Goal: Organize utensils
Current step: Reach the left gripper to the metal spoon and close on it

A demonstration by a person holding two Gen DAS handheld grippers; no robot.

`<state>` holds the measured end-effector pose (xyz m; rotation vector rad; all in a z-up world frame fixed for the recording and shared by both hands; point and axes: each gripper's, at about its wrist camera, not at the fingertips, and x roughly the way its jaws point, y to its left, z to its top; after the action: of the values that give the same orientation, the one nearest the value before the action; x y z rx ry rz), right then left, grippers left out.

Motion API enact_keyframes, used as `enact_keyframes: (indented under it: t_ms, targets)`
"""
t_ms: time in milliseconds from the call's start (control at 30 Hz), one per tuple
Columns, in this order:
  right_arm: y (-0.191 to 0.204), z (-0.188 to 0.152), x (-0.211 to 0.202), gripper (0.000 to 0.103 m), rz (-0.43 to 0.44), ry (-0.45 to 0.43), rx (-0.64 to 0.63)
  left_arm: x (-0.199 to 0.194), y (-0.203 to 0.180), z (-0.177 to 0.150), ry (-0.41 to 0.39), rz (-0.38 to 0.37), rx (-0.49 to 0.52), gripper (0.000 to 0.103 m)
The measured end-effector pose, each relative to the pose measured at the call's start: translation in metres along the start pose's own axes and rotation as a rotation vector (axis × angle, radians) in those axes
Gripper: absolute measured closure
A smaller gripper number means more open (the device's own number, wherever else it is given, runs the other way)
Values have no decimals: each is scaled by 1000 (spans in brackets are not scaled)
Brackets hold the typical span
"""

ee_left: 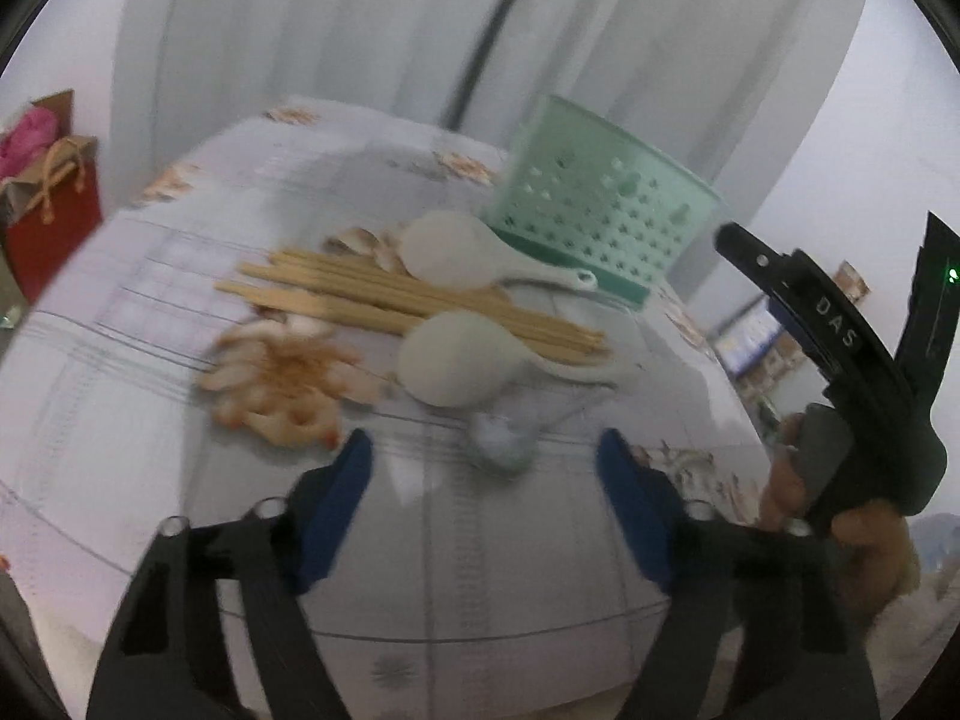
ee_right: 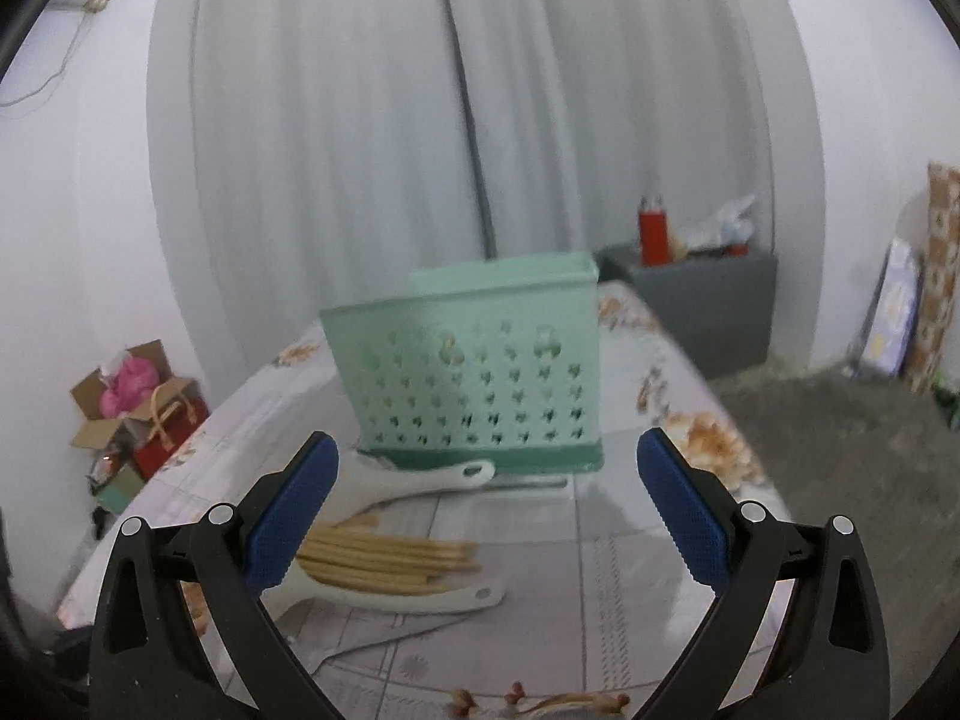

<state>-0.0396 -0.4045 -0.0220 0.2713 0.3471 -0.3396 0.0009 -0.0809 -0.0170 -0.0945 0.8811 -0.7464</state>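
Both your left tongs (ee_left: 483,459) and right tongs (ee_right: 487,492) gape empty; settle the left over the near rice paddle (ee_left: 447,360), squeezing its handle, not the chopsticks (ee_left: 384,294)

Tabletop (ee_right: 600,570): covered by a pale cloth printed with grey grid lines and orange-brown flower motifs.

Items that lay directly on it:
- One mint-green perforated utensil holder (ee_right: 480,372), upright on a darker green base, toward the far end.
- One white rice paddle (ee_left: 456,252), its handle running along the holder's base.
- One bundle of pale wooden chopsticks (ee_left: 408,300), lying flat between the two paddles, roughly parallel.
- A second white rice paddle (ee_left: 456,360), on the near side of the chopsticks, its handle touching or passing just under their tips.
- One metal spoon (ee_left: 504,444), blurred, nearest the camera in the left wrist view.
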Motion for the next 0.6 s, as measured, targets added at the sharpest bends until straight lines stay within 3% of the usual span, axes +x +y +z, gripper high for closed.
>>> enact_keyframes:
  t_ms: [233,433,600]
  targets:
    - [2,-2,7,8,44,57,-13,26,6,-1,107,36,-57,69]
    - [-1,-6,7,8,60,70,-9,34,7,2,119,50,-89,95]
    - [-1,-6,9,8,72,87,-14,27,16,4,134,37,-125,99]
